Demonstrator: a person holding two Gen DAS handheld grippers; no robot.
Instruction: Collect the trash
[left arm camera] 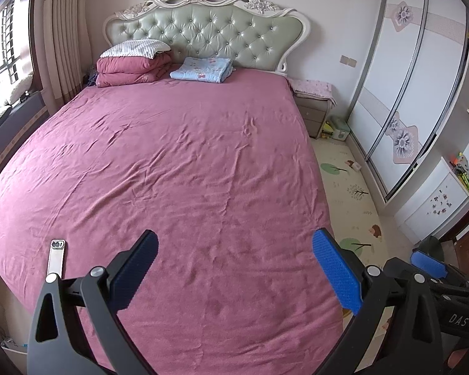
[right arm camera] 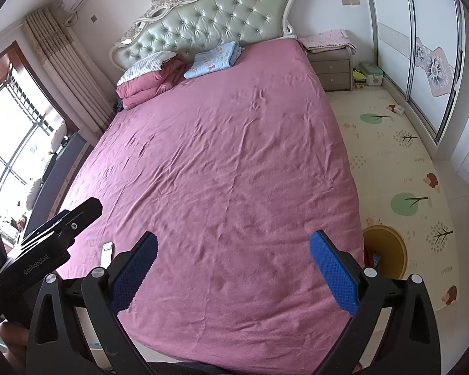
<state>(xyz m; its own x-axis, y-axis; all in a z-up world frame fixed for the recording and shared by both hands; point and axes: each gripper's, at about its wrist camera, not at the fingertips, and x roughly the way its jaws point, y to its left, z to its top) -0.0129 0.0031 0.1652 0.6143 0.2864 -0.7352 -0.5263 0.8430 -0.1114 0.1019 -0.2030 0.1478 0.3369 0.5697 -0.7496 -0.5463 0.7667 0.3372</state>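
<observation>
My left gripper (left arm camera: 234,247) hangs open above the foot of a bed with a wrinkled pink sheet (left arm camera: 178,162), with nothing between its blue pads. My right gripper (right arm camera: 233,247) is open too, over the same end of the pink sheet (right arm camera: 228,156), and holds nothing. A yellow bin (right arm camera: 387,251) stands on the floor just off the bed's right side, with something red and blue inside. No loose trash shows on the sheet. The right gripper's blue pad (left arm camera: 428,261) shows at the lower right of the left wrist view. The left gripper's black body (right arm camera: 47,237) shows at the left of the right wrist view.
A silver phone (left arm camera: 57,257) lies near the bed's left edge. Folded quilts (left arm camera: 131,68) and a blue blanket (left arm camera: 201,68) sit at the headboard. A nightstand (right arm camera: 330,68), a green box (right arm camera: 370,73), a small item (right arm camera: 397,109) on the play mat, and a sliding wardrobe (left arm camera: 406,93) are at right.
</observation>
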